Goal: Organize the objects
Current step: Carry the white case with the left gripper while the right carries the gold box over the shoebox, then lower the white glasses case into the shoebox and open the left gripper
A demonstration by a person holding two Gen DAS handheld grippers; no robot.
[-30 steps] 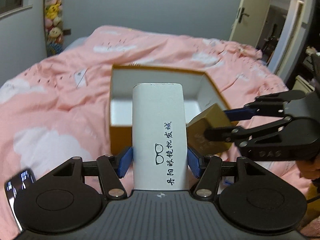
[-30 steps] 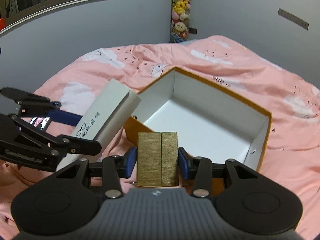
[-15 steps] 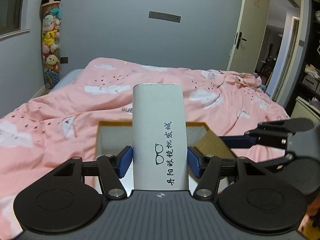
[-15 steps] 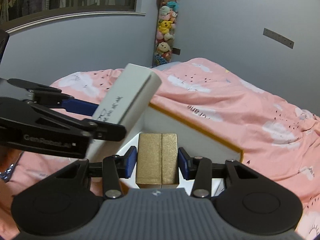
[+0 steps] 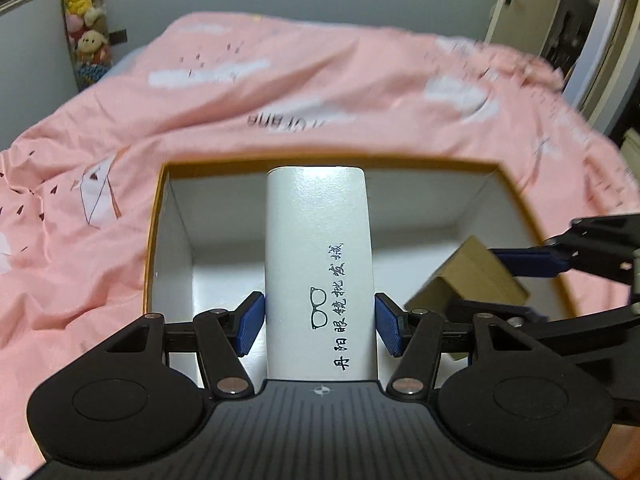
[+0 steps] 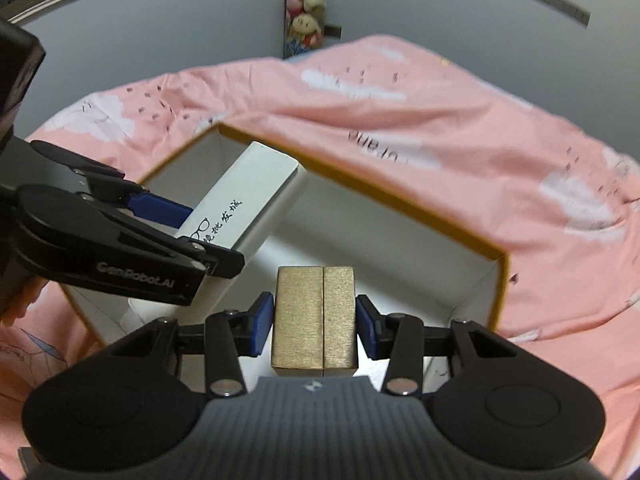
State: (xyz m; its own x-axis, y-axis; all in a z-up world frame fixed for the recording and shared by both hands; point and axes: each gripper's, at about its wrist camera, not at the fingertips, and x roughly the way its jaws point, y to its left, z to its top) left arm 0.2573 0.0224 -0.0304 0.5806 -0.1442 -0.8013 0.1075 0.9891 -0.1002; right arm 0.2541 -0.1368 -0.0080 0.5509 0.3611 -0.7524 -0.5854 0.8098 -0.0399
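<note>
Both grippers are over the open storage box (image 5: 160,240), and each one has its hands full. The left gripper (image 5: 319,322) is clamped on a tall white glasses case box (image 5: 318,264), blue pads pressed to its two long sides, the printed spectacles drawing and black lettering facing the camera. The case points down into the box's white interior, its far end hanging above the box floor on the left half.

Over on the right, the right gripper (image 6: 315,322) grips a gold box (image 6: 314,316) with a seam running down the middle, pads tight against both flanks. From the left wrist view that gold box (image 5: 468,280) sits tilted above the right part of the storage box, near the right wall.

From the right wrist view the white case (image 6: 248,204) slants across the far left corner of the storage box (image 6: 496,280), the left gripper (image 6: 188,232) biting it from the near left. The two carried boxes are near each other but apart.

The storage box, mustard-coloured outside, lies on a pink duvet (image 5: 280,92) with white clouds. A column of plush toys (image 6: 306,4) stands against the far grey wall.
</note>
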